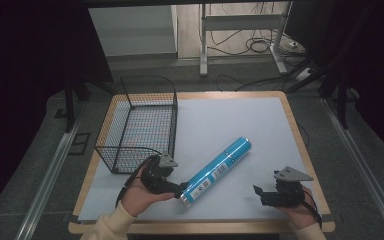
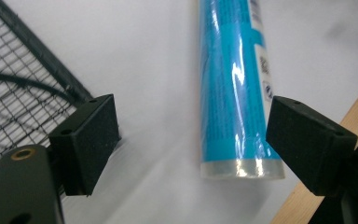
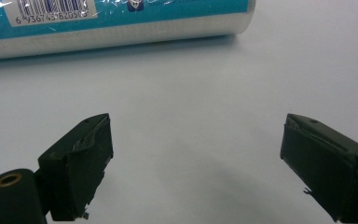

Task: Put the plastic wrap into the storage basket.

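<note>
Blue tube (image 1: pixel 217 171) lies diagonally at lower centre of the table (image 1: pixel 240 117). Left gripper (image 2: pixel 189 140), jaws spread, straddles its near end, probably to grasp it. Right gripper (image 1: pixel 260 192) waits lower right, jaws released, beside nothing.

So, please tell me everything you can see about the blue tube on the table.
The blue tube is a long cylinder wrapped in glossy teal-blue film with a white label strip carrying a barcode and small printed marks. Its near end looks clear or silvery. It lies flat on the pale grey mat, diagonal, the far end pointing up and right, right of the wire basket. The open left gripper has its jaws on either side of the near end, one pad close against it; contact cannot be confirmed. The right gripper stays apart.
</note>
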`<state>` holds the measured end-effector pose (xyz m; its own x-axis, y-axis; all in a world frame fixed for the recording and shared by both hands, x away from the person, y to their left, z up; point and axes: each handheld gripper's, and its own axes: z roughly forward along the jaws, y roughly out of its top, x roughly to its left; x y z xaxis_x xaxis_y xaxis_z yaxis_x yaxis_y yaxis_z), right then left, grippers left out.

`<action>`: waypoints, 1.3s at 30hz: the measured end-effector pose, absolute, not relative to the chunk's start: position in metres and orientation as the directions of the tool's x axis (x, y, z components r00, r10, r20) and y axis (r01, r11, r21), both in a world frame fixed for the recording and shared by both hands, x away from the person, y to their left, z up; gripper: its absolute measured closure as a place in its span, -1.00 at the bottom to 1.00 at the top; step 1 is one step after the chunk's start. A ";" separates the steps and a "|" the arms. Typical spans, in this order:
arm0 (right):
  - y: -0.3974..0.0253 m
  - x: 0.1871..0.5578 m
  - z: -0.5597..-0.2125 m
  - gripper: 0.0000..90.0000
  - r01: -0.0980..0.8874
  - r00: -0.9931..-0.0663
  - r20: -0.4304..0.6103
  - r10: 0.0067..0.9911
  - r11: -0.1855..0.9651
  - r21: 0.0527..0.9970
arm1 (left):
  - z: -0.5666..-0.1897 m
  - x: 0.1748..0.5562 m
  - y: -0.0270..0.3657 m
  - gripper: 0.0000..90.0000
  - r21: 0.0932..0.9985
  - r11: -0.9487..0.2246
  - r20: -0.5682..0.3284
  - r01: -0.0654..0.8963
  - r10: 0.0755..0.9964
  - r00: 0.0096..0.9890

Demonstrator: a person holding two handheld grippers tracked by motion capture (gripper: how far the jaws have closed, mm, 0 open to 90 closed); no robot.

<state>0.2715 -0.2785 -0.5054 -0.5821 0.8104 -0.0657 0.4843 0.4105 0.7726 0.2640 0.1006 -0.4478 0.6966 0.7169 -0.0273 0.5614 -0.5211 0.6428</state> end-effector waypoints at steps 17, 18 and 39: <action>-0.277 0.271 -0.506 -0.78 0.482 -0.586 -0.067 0.807 0.415 0.772 | -0.442 0.274 0.078 -0.64 0.631 -0.563 -0.006 0.534 0.685 0.729; -0.278 0.271 -0.506 -0.78 0.482 -0.587 -0.068 0.807 0.416 0.771 | -0.442 0.275 0.076 -0.64 0.632 -0.563 -0.007 0.532 0.683 0.731; -0.278 0.272 -0.507 -0.78 0.491 -0.589 -0.068 0.806 0.423 0.762 | -0.437 0.290 0.049 -0.64 0.614 -0.605 0.011 0.507 0.649 0.761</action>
<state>0.2724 -0.2783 -0.5075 -0.5886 0.8055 -0.0683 0.4905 0.4231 0.7618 0.2897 0.0494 -0.4369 0.7609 0.6487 0.0107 0.5069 -0.6048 0.6142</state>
